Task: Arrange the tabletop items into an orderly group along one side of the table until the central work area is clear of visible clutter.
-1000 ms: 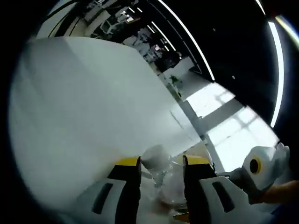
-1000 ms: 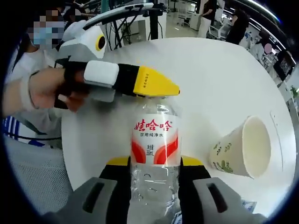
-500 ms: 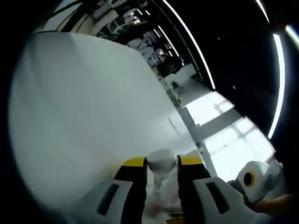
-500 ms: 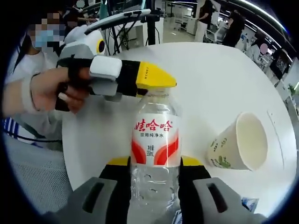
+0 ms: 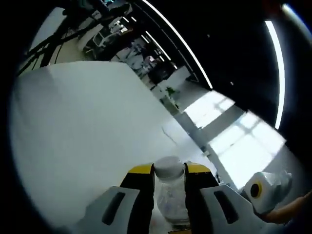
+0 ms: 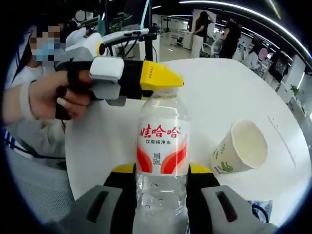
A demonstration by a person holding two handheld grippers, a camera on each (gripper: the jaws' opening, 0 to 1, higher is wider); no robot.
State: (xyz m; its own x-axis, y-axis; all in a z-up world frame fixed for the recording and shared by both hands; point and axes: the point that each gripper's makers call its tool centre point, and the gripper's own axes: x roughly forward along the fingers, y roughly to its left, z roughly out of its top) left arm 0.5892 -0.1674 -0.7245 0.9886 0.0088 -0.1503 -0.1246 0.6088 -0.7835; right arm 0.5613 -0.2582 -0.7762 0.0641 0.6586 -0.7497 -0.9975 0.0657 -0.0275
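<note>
Between my two grippers stands the water bottle (image 6: 162,146), upright above the white counter (image 6: 229,92). My right gripper (image 6: 161,178) is clenched on the bottle's clear lower body, just under the red-and-white label. My left gripper (image 5: 169,171) is closed on the white cap (image 5: 169,166), and in the right gripper view its yellow tips (image 6: 158,80) sit at the bottle's top.

Task progress, as I judge it: early. The bottle is held, not yet placed along any side. A paper cup (image 6: 240,148) lies tipped on the counter to the bottle's right, its mouth toward the camera, well inside the open area. A small crumpled wrapper (image 6: 261,209) lies near the counter's near edge.

Hard to make out: whether the cap is being turned or merely held; the bottle's base, hidden by my right gripper; and the wrapper, cut off at the frame's edge.
</note>
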